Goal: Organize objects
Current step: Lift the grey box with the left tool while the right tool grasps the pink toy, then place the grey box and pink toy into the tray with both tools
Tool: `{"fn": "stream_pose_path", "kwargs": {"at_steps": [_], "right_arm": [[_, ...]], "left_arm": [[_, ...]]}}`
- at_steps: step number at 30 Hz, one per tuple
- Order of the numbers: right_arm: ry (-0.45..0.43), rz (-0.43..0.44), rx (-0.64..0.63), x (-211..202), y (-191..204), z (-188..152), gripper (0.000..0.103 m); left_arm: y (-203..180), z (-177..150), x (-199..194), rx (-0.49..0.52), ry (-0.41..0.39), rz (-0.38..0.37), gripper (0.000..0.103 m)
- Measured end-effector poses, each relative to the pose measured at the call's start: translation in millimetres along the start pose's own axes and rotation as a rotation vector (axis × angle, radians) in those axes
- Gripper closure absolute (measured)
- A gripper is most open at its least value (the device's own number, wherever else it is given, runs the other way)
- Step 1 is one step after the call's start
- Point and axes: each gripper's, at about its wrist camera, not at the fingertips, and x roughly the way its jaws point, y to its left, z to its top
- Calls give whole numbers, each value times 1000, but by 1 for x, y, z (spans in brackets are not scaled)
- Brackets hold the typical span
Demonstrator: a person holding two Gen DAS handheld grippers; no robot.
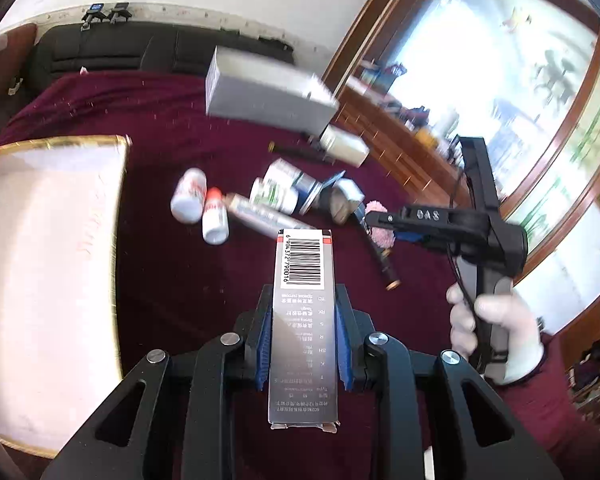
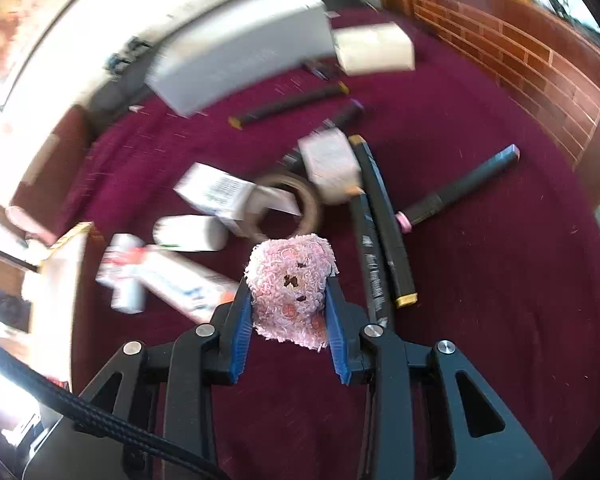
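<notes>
- The left gripper [image 1: 303,332] is clamped on a narrow grey carton [image 1: 303,320] printed with a barcode; in the left wrist view the carton sits at the lower centre, standing up out of the blue pads [image 1: 265,332], which press its two long sides
- The carton is held low on its length, so most of it reaches past the pads toward the middle of the frame; it could swing or slip in the grip if moved quickly, and its thin card walls could buckle under pressure
- The right gripper [image 2: 287,300] is clenched on a fluffy pink toy [image 2: 288,284], centre of the right wrist view, blue pads against its two sides
- The toy is soft and squashes, so the hold may be looser than it appears; the fluff could slide out while being carried
- Just above the toy in that view lie a tape ring [image 2: 290,208], a small white box [image 2: 220,192], a white bottle [image 2: 190,233] and black markers [image 2: 384,224], all crowded together on the dark red cloth [image 2: 480,320]; a low sweep could knock or roll them
- In the left wrist view a white tray with a gold rim [image 1: 56,144] fills the left side, likely the place for sorted things; the carton could catch on the rim if brought in low
- The person's gloved hand [image 1: 492,332] holds the right gripper at the lower right of the left wrist view, near the carton's path; the two tools could collide
- Both views are blurred, so fine contact is hard to judge
</notes>
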Motion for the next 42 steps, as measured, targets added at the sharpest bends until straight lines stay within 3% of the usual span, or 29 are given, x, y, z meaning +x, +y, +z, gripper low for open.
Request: {"fn": "stream_pose_path", "kwargs": {"at_steps": [2, 6, 11, 14, 19, 22, 26, 33, 37, 42], "right_arm": [[-46, 60, -40, -32, 19, 1, 72], [-96, 265, -112, -93, 64, 9, 72], [-98, 537, -210, -149, 137, 33, 71], [-106, 631, -261, -174, 184, 48, 71], [-140, 688, -316, -193, 249, 91, 71], [-83, 697, -292, -164, 274, 105, 71], [57, 682, -235, -70, 292, 106, 71], [251, 437, -215, 110, 281, 63, 71], [320, 378, -195, 164, 267, 49, 71], [343, 315, -217, 195, 266, 41, 71]], "left_arm": [[-2, 9, -24, 1, -36, -19, 80], [-7, 38, -85, 17, -124, -46, 80], [6, 82, -140, -8, -203, -11, 80], [22, 115, -163, -3, -250, 103, 80], [53, 159, -174, 23, -299, 304, 80], [77, 175, -158, 36, -299, 415, 80], [114, 178, -119, 68, -296, 537, 80], [180, 134, -27, -4, -161, 486, 80], [205, 118, 13, -58, -81, 461, 80], [217, 110, 40, -102, -14, 473, 80]]}}
